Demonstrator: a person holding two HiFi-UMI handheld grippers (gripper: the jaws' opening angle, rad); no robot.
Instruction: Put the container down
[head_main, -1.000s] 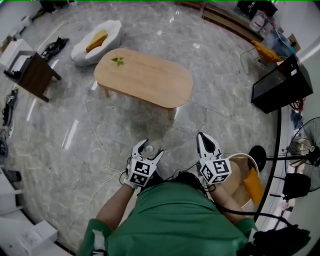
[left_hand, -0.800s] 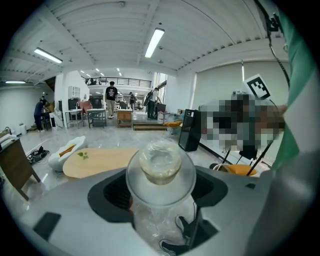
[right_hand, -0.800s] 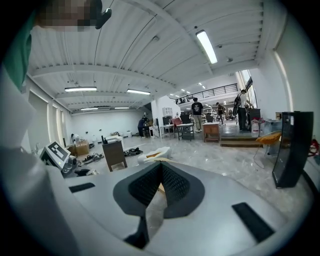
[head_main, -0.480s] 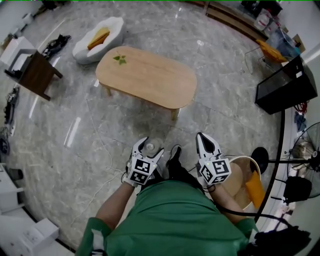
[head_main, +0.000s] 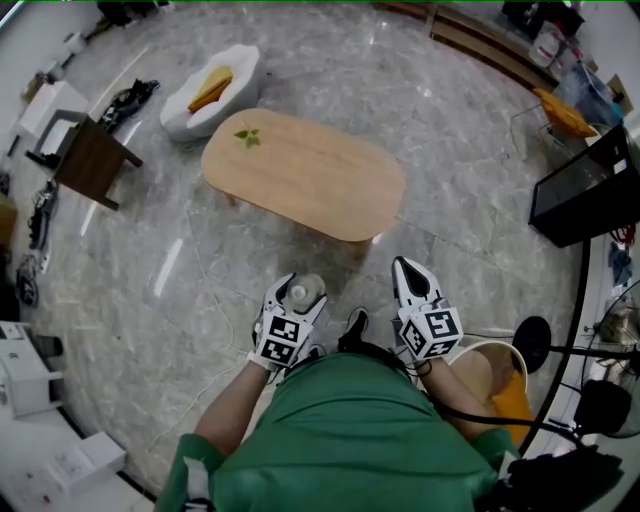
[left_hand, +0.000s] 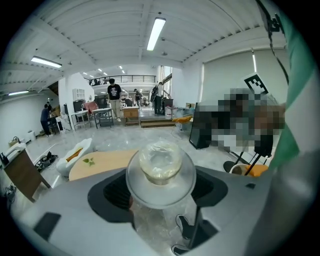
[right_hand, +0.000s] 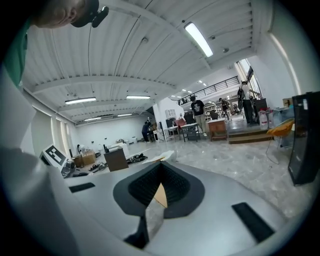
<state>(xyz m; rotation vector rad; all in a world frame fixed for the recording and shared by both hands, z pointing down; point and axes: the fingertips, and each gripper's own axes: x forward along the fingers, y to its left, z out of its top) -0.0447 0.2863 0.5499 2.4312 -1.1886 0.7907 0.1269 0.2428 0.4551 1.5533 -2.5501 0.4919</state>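
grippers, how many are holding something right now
1. The left gripper grips the clear container, short of the wooden table; the right gripper is shut on nothing.

From the head we look steeply down on the desk (head_main: 300, 175); cameras on left tongs (head_main: 298, 296) and right tongs (head_main: 405, 270) look level toward it.

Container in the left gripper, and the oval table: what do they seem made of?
The container is probably clear plastic, possibly glass: it is glossy and see-through, with a knobbed lid. The table looks like light wood with a matte finish, its top an even pale tan.
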